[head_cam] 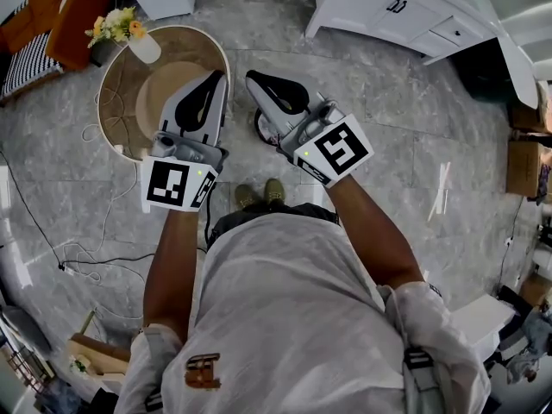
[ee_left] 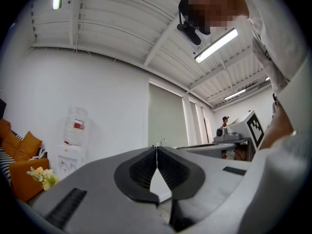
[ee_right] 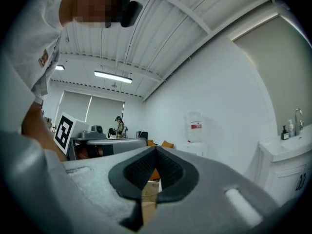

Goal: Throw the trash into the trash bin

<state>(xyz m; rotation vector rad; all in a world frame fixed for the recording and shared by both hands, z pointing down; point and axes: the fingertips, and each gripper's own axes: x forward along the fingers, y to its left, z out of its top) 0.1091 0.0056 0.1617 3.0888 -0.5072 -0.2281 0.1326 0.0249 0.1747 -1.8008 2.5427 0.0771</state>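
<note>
Sitting below left gripper [head_cam: 211,83]: round table [head_cam: 116,97], flowers [head_cam: 116,27] beside.

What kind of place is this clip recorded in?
Probably a staged living area inside a lab or studio: a round table with flowers, an orange sofa, white cabinets and a water dispenser, under an industrial ceiling with strip lights.
</note>
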